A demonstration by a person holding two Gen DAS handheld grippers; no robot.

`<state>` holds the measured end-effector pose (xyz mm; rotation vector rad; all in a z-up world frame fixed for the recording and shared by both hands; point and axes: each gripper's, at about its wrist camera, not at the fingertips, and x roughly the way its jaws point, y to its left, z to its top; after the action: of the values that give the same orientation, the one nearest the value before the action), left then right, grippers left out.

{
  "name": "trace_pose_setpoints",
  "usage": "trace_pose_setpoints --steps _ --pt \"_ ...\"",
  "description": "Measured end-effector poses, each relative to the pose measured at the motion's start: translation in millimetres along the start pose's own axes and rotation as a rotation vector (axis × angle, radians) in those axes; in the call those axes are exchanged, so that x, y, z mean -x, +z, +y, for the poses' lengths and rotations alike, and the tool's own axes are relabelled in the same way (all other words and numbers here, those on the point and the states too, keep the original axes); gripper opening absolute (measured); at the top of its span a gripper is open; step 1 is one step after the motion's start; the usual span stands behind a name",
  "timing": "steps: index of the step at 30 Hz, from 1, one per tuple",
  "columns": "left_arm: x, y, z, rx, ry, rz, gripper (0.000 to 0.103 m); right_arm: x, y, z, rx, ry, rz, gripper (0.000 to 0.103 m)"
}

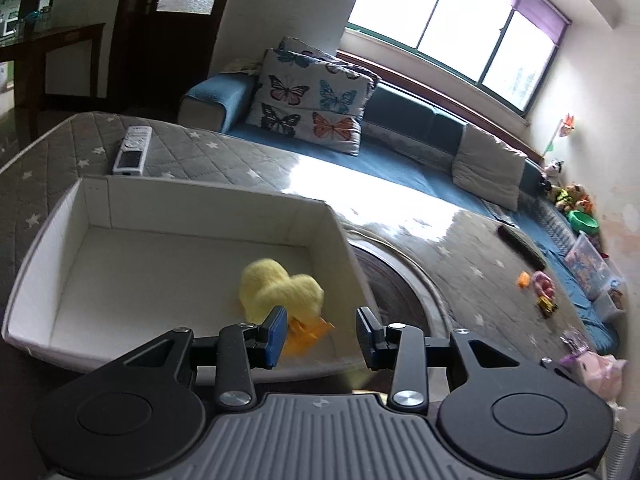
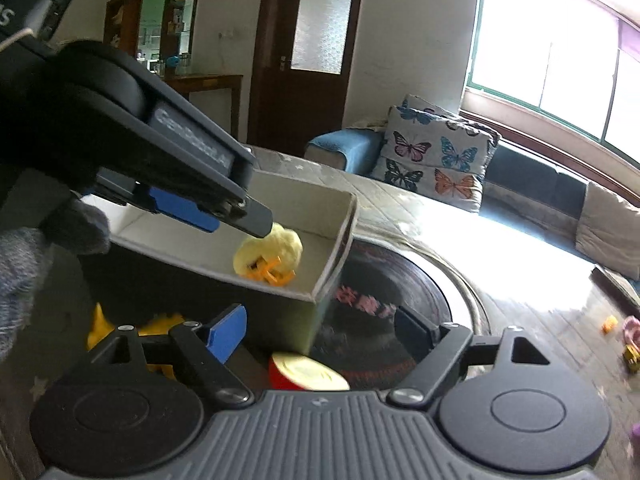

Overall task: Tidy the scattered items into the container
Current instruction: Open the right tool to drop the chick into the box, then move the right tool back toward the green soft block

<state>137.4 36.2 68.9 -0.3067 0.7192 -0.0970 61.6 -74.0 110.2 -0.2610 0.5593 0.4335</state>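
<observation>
**Duck in the box, both grippers spread**

Duck point(image 1: 280, 290), one yellow plush with orange feet, lies inside the white box point(image 1: 120, 208) near its right wall. Your left gripper point(image 1: 322, 334) hangs just above it, fingers released and holding nothing. Your right gripper point(image 2: 320, 330) is spread wide too, empty. Below it sit a red-rimmed piece point(image 2: 306, 372) and, blurred, possibly another yellow toy point(image 2: 100, 326). One remote point(image 1: 133, 150) rests beyond the box.
</observation>
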Motion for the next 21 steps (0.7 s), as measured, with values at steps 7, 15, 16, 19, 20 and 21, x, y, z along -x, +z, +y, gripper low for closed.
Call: trace_pose_setpoints --steps 7,15,16,19,20,21 --pt "7.0 -27.6 -20.3 -0.047 -0.031 0.034 0.041 19.8 -24.3 -10.1 -0.038 -0.029 0.024 0.087" --pt "2.7 -55.3 -35.8 -0.079 -0.064 0.097 0.041 38.6 -53.4 -19.1 -0.075 -0.039 0.045 0.088" --pt "0.8 -58.3 -37.6 -0.081 -0.065 0.107 0.041 40.0 -56.5 -20.1 -0.078 -0.038 0.048 0.089" --pt "-3.4 -68.7 -43.0 -0.09 -0.074 0.134 0.041 43.4 -65.7 -22.4 -0.089 -0.036 0.057 0.089" --pt "-5.0 -71.7 -45.0 -0.095 -0.077 0.143 0.041 44.2 -68.8 -22.9 -0.092 -0.035 0.059 0.089" --pt "-6.6 -74.7 -46.9 -0.101 -0.079 0.153 0.041 45.0 -71.7 -23.4 -0.096 -0.034 0.061 0.089"
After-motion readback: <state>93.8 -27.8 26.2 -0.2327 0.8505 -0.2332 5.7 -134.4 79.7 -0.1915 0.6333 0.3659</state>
